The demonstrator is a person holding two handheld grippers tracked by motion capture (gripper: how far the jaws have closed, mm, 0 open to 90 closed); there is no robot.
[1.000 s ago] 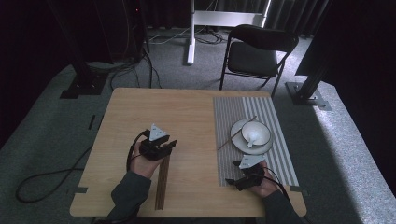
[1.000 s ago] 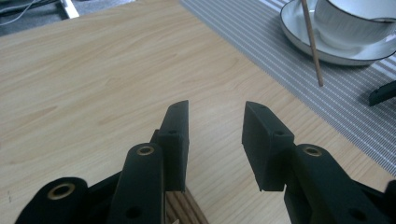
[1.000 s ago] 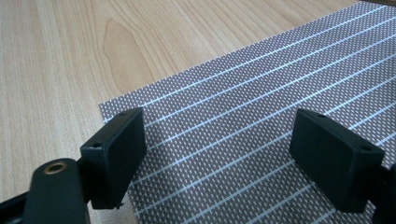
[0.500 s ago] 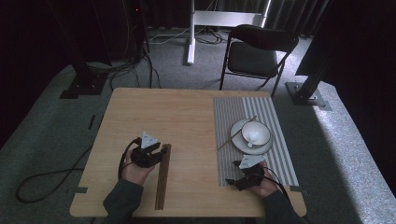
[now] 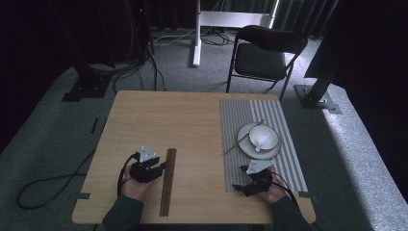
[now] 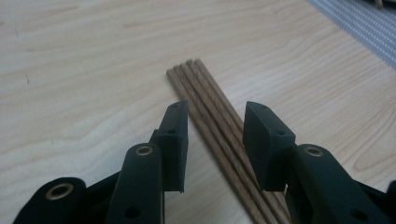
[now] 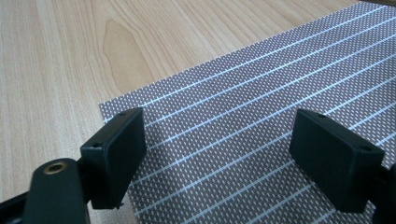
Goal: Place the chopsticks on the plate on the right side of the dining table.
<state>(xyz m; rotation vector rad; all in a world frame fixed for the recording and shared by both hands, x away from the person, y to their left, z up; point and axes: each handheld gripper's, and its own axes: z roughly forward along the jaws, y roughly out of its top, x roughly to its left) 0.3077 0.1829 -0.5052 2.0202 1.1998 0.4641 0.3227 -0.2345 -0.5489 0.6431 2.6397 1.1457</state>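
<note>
The left gripper has its jaws apart, one on each side of the bundle of chopsticks, and nothing is clamped yet. These wooden sticks lie flat and side by side on the table, near its front edge, just beside the left hand. I judge they are light, stiff and rather smooth, so they may roll or spread when the jaws close. A hold across the whole bundle, near its middle, seems safest, with a gentle squeeze. The right gripper is wide open and holds nothing; it hovers over the near corner of the striped placemat. Farther on that placemat stands a plate with a bowl.
</note>
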